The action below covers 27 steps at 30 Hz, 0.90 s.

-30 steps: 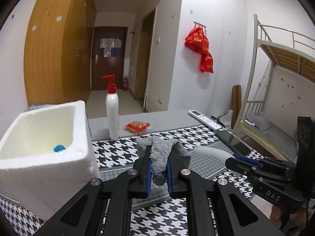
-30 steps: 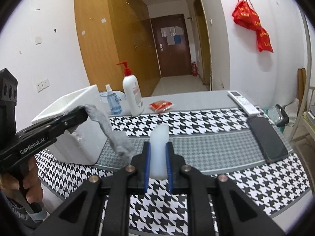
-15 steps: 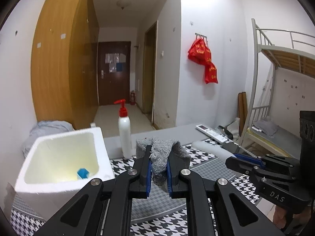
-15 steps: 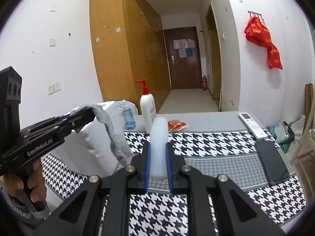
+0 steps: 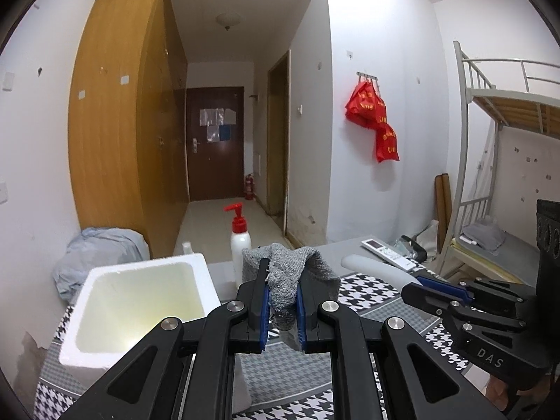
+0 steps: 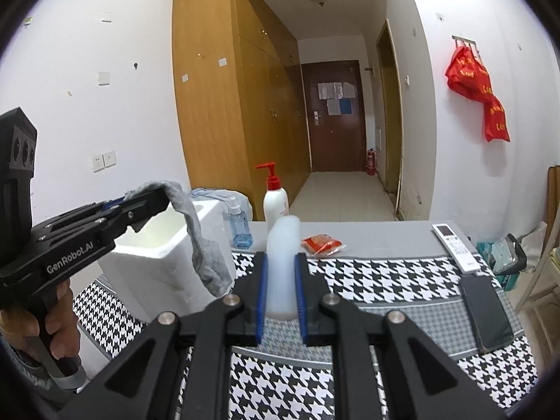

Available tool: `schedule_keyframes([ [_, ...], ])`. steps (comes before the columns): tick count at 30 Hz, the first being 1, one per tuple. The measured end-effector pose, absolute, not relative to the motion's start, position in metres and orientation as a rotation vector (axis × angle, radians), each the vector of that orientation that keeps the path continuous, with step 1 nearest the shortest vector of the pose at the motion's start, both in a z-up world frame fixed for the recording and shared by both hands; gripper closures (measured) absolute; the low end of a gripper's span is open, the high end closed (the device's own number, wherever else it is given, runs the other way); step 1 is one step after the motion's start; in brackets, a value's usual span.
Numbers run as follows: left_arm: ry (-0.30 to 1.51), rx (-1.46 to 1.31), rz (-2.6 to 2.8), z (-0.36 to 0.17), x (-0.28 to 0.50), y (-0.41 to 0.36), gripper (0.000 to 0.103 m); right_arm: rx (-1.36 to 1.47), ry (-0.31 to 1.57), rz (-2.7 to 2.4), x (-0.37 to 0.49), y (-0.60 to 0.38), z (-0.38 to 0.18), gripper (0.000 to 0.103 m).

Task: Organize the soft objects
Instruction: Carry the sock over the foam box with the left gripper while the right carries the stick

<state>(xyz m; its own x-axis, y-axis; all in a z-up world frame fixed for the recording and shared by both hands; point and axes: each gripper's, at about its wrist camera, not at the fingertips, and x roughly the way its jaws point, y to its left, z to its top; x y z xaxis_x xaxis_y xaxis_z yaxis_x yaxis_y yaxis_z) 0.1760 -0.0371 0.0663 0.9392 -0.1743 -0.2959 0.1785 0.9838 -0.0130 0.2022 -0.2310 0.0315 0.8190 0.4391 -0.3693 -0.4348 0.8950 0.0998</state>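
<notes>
While both loads were low over the tablecloth a second ago, they're now lifted: left gripper (image 5: 282, 309) is clamped on the grey sock (image 5: 285, 281), right gripper (image 6: 281, 288) is clamped on the white foam piece (image 6: 282, 266), both clear of the houndstooth tablecloth (image 6: 385, 280). In the left view the foam box (image 5: 140, 301) has slid from left-centre to lower-left of frame and the far wall fills more of the picture, so the grippers tilted up and rose. Blue item in the box is no longer visible from this angle. In the right view the sock dangles centre-left, in front of the box wall, not over the opening. My read: carry phase, neither item deposited yet; box looks like the likely drop target.
</notes>
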Motion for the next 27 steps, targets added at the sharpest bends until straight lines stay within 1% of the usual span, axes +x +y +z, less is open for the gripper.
schedule_keyframes([
  [6,0.293,0.015,-0.179,0.073,0.177,-0.033,0.09,0.009,0.373,0.479,0.202,-0.227,0.039,0.085],
  [13,0.269,0.02,-0.178,0.093,0.176,-0.03,0.09,0.004,0.369,0.486,0.205,-0.223,0.041,0.085],
  [27,0.24,0.006,-0.106,0.124,0.178,-0.002,0.09,-0.014,0.356,0.544,0.204,-0.204,0.05,0.085],
])
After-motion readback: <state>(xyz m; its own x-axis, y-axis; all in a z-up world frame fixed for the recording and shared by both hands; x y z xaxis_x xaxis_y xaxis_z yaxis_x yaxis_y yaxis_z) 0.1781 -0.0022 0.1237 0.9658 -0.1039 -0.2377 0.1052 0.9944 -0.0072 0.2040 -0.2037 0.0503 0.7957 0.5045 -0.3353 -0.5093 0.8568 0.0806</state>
